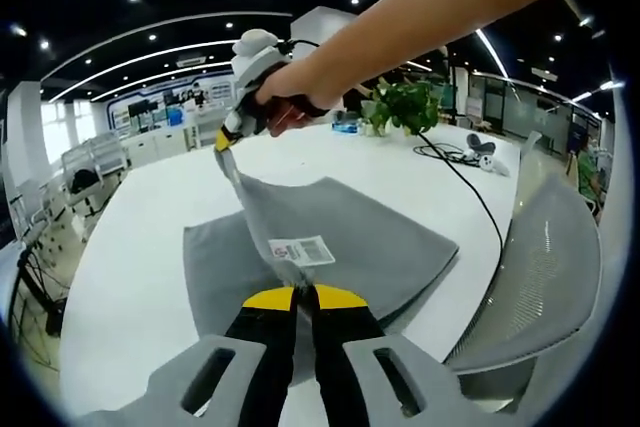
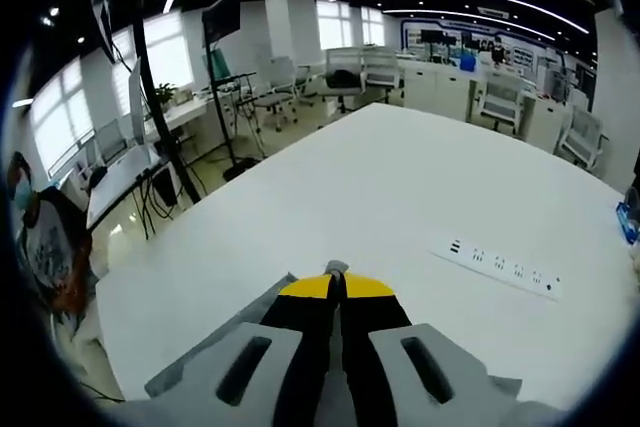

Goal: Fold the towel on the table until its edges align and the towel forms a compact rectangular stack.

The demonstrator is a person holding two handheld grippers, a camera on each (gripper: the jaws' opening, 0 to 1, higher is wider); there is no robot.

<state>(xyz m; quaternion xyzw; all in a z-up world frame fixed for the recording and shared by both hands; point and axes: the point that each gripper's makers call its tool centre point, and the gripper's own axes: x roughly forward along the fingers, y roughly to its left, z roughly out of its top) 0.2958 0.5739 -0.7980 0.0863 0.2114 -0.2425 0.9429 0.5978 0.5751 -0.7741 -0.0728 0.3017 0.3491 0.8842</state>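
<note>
A grey towel (image 1: 370,237) with a white label (image 1: 300,250) lies partly folded on the white table (image 1: 130,247). My left gripper (image 1: 305,293) is shut on the towel's near edge, just below the label. A hand holds my right gripper (image 1: 228,142) above the far side, shut on a towel corner that hangs lifted from it in a taut strip. In the right gripper view, my right gripper (image 2: 336,283) has its yellow-tipped jaws together, with a small bit of grey towel (image 2: 337,268) pinched at the tips over the table (image 2: 400,187).
A grey mesh chair (image 1: 540,277) stands at the table's right edge. A potted plant (image 1: 405,107) and a black cable (image 1: 470,187) sit at the far side. A white power strip (image 2: 500,267) lies on the table. A person (image 2: 45,237) sits beyond the left edge.
</note>
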